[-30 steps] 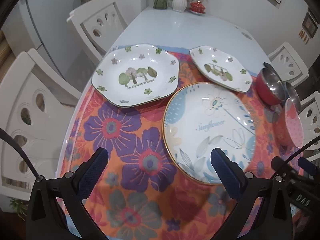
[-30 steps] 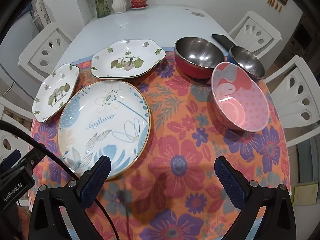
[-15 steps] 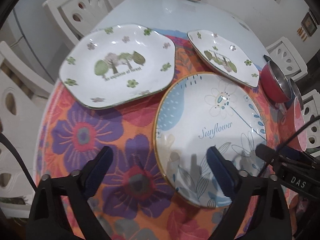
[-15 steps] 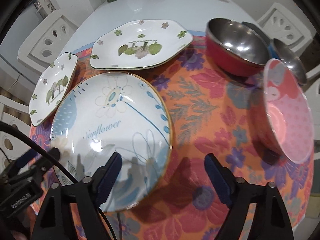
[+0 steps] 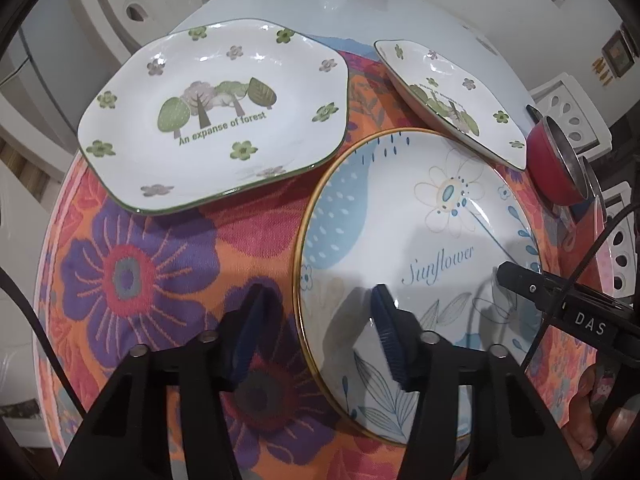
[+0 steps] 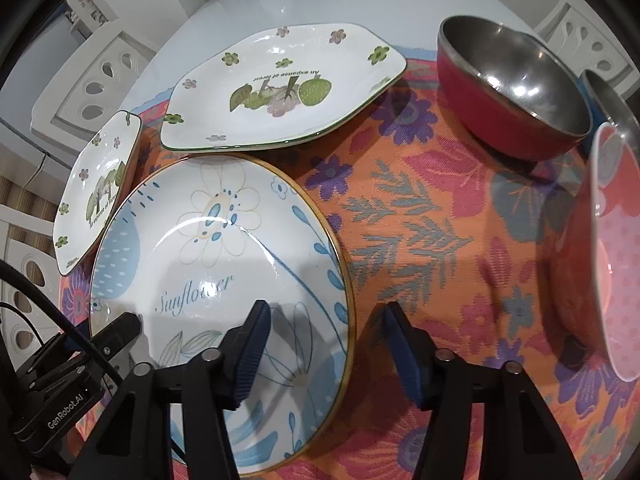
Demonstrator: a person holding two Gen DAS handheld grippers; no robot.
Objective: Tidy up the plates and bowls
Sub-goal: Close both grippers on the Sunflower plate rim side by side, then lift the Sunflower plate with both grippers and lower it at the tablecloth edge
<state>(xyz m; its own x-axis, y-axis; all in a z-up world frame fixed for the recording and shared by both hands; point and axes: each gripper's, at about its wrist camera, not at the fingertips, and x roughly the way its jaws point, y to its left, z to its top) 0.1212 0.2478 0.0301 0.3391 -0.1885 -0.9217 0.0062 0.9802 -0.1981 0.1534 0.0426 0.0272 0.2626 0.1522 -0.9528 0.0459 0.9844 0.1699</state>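
- Orange, pink and purple flowers cover the woven cloth [image 5: 168, 240] on the white table [image 5: 404, 20]; all the crockery rests on this cloth.
- The round Sunflower plate [image 5: 404, 208] lies nearest, gold-rimmed, with pale blue leaves.
- The left gripper [image 5: 316, 336] straddles that plate's left rim: one blue pad over the plate's inside, the other over the cloth, jaws partly open with a clear gap, nothing clamped.
- The right gripper [image 6: 324, 348] straddles the plate's right rim in the same way, one pad above the plate and one above the cloth, jaws partly apart and not yet gripping.
- The large forest plate [image 5: 216, 112], white with green trees and the words "An expanse of forest", sits far left, just beside the round plate.
- A second forest plate [image 5: 448, 96], of the same pattern, sits far right of it, its near edge close to the round plate's rim.
- The red bowl [image 6: 508, 84], steel inside, stands far right in the right wrist view.
- The pink bowl [image 6: 616, 256], dotted, stands near right, well apart from the plates.
- Another steel bowl [image 6: 608, 96] shows only as a rim behind them.
- A white chair [image 5: 136, 4] stands at the table's far left.
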